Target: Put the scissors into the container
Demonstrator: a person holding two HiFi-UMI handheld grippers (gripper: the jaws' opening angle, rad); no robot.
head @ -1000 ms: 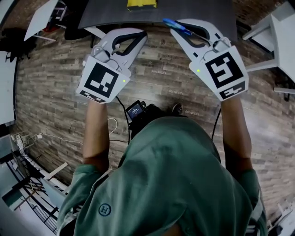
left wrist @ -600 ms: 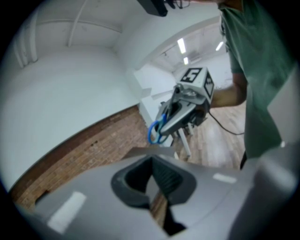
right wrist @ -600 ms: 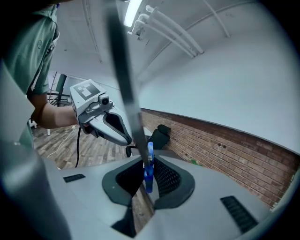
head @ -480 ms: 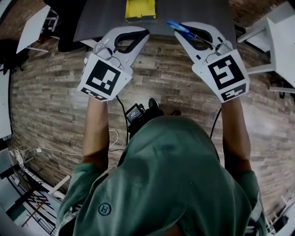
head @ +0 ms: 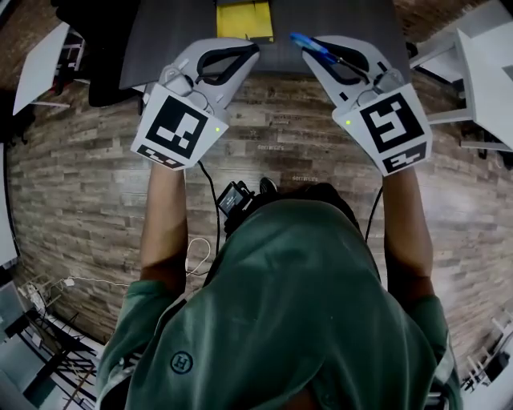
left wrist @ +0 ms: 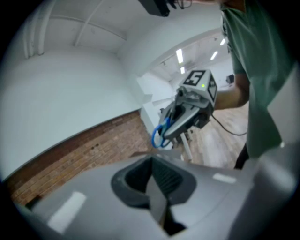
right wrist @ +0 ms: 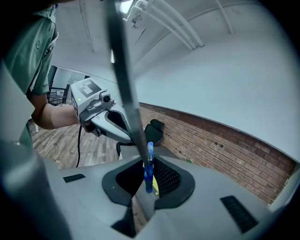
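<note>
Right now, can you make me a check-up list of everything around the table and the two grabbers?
surface: dark table, only its near part in view.
job's things: scissors with blue handles, held up in the air; yellow container on the table, scissors not yet in it.
clutter: nothing seen.
grippers: left gripper shut and empty; right gripper shut on the scissors.
cables: black cable hangs from the left gripper towards a small screen device; white cable lies on the floor.
surroundings: wood-plank floor, white tables, brick wall.
</note>
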